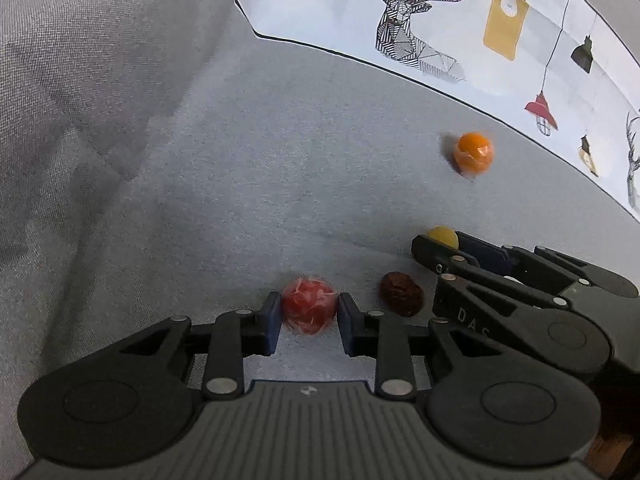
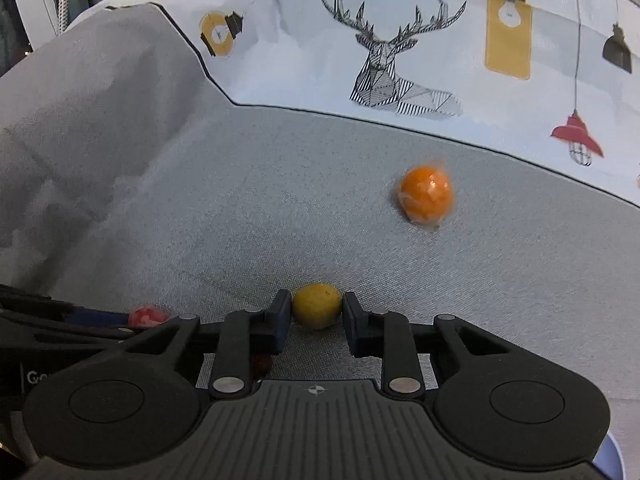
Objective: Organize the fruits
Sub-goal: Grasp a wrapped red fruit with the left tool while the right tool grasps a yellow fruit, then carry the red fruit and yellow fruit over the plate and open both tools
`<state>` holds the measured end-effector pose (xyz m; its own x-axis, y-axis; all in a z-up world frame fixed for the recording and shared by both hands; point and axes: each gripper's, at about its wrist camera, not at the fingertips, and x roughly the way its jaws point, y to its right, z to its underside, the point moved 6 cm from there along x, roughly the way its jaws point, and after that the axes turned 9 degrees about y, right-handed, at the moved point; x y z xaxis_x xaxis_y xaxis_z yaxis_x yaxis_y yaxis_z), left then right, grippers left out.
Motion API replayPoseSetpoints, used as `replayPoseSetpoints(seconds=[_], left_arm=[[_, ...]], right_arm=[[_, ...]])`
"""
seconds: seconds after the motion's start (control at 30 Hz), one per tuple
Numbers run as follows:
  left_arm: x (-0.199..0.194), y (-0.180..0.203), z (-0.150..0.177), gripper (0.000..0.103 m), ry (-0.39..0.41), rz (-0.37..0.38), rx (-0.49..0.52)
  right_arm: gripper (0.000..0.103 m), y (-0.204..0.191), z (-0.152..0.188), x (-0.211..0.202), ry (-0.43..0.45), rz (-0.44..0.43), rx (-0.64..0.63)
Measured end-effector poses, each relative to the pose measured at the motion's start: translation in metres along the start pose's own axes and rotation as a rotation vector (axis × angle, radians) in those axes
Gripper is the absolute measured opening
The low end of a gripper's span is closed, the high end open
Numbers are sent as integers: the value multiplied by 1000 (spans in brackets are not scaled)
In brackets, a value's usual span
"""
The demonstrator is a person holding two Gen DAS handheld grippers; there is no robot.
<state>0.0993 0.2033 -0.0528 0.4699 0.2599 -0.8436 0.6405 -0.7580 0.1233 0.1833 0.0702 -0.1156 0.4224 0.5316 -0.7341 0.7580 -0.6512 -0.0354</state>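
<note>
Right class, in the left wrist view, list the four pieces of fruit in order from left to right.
Red wrapped fruit in the left claw → dark wrinkled fruit → yellow fruit in the right claw → orange wrapped fruit.

A red wrapped fruit and a small yellow fruit lie on grey cloth. Between them lies a dark wrinkled fruit; the wrapped orange fruit lies well apart.

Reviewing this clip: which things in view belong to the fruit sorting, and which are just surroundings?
Job:
red wrapped fruit, between the left gripper fingers
yellow fruit, between the right gripper fingers
orange wrapped fruit
dark wrinkled fruit

Surroundings:
grey cloth
deer-print cloth
</note>
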Motion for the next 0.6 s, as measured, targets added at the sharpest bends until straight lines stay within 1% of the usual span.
replayPoseSetpoints(seconds=[0.13,0.23,0.33,0.4,0.47,0.53,0.6], left_arm=[[-11,1,-2,32,21,15,-17],[-19,2,-4,32,31,21,-30],[-28,3,-5,32,38,33,-41],[-32,8,-4,32,37,48,-39],[-37,11,-3,32,36,60,-29],[-40,14,0,32,31,69,-17],[-41,15,3,32,25,72,-6]], right_arm=[[29,6,-4,-23,40,-1,29],[29,16,-10,-49,60,24,70],[29,20,-18,-84,91,23,111],[29,19,-20,-109,115,31,97],[29,21,-17,-131,139,42,92],[29,26,-9,-148,157,50,117],[29,35,5,-158,177,74,159]])
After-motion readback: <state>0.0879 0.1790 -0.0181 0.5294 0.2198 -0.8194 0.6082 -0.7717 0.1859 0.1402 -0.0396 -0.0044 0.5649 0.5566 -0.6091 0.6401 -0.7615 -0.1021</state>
